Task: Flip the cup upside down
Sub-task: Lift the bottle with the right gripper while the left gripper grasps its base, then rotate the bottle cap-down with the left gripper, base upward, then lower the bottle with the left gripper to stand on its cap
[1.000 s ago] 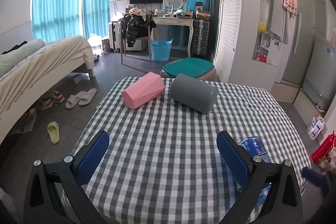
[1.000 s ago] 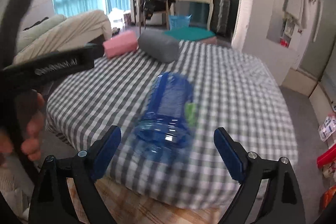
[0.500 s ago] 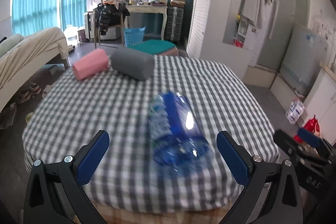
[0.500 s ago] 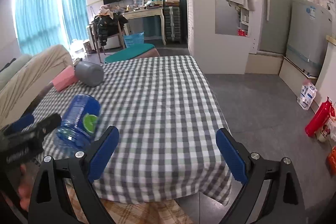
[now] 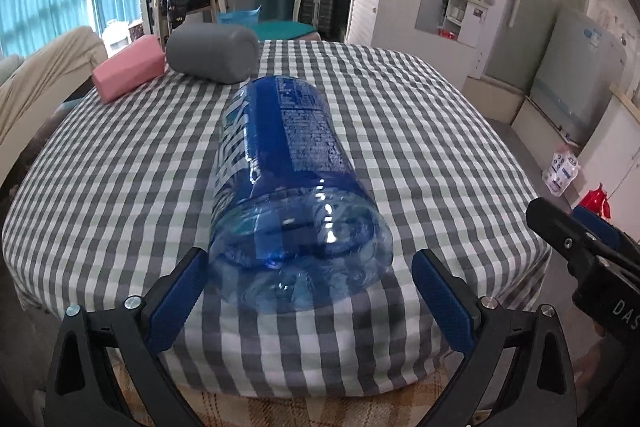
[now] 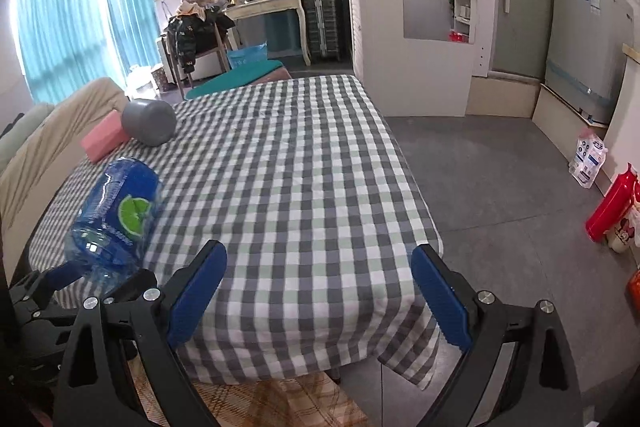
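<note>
A clear blue plastic cup with a blue label (image 5: 288,187) lies on its side on the checked tablecloth (image 5: 420,131), its base end toward me near the front edge. My left gripper (image 5: 312,303) is open, its blue pads on either side of the cup's base end, apart from it. In the right wrist view the cup (image 6: 116,215) lies at the left with a lime picture on its label, the left gripper's fingers beneath it. My right gripper (image 6: 320,299) is open and empty, off to the cup's right over the table's front edge.
A pink block (image 5: 128,73) and a grey roll (image 5: 212,53) lie at the table's far left corner. A bed (image 6: 48,139) runs along the left side. A red bottle (image 6: 612,207) and a white bag (image 6: 590,157) stand on the floor at the right.
My left gripper has swung right and closed in until the cup's base end lies between its open fingers. My right gripper has swung off to the right, away from the cup.
</note>
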